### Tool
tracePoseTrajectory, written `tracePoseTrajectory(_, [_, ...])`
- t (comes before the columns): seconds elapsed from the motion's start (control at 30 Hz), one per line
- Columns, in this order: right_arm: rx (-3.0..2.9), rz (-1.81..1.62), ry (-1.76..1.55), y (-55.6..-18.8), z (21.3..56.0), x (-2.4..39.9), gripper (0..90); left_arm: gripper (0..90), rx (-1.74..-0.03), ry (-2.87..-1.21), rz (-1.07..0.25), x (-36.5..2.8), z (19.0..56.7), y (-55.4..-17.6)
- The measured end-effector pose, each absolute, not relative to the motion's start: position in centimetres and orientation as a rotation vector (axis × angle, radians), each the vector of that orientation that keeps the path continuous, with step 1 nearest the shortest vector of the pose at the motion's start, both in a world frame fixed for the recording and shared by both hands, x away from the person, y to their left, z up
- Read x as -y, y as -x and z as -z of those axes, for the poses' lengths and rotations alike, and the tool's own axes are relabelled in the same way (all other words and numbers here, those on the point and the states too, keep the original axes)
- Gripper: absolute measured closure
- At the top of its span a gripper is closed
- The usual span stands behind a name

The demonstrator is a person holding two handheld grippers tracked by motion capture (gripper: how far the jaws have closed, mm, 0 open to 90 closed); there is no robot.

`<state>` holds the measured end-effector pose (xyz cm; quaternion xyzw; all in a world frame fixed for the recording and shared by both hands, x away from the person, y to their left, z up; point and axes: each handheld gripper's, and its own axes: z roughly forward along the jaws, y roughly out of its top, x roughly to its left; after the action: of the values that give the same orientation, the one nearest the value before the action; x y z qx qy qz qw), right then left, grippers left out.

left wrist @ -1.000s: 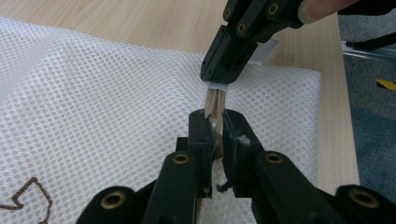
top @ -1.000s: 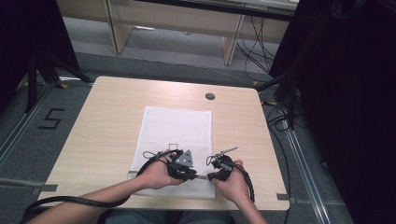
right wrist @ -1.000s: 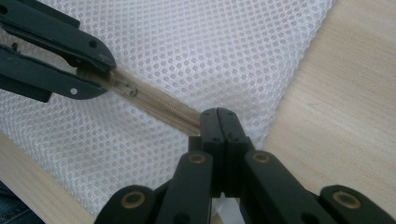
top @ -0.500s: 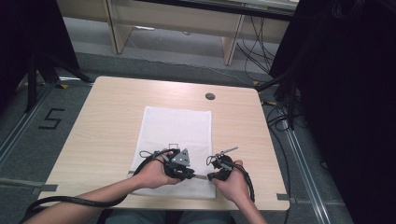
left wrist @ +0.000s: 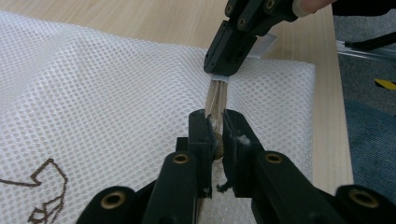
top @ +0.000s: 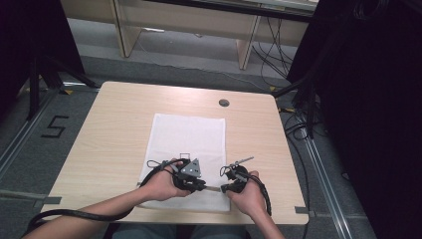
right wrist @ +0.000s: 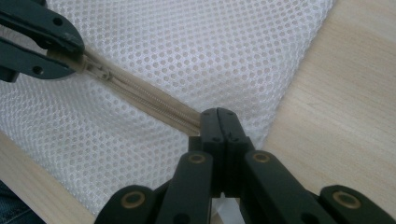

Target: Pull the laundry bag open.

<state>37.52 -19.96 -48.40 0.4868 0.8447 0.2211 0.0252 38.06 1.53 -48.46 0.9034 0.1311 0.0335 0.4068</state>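
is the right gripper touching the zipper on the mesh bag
Touching. The right gripper view shows the right gripper shut on the beige zipper of the mesh bag.

Light wood tabletop (top: pixel 114 134) with a round cable grommet (top: pixel 224 103) near the far edge, right of centre. Grey carpet floor (top: pixel 30 149) all round, with a "5" (top: pixel 55 127) marked on it off the tabletop's left side and metal rails (top: pixel 318 169) running along both sides. Behind the tabletop there's a pale wooden desk frame (top: pixel 124 30), loose cables (top: pixel 271 50) hanging by its right leg, and black curtains (top: pixel 368 99) on the right.
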Motion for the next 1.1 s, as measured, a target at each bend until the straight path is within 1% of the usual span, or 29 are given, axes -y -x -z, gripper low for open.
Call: tracePoseTrajectory(1.1, [-2.608,-0.673,-1.5,-37.4,48.4,19.8,90.0,82.1,-0.331,-2.276,-0.091,-2.9,48.4,-38.0])
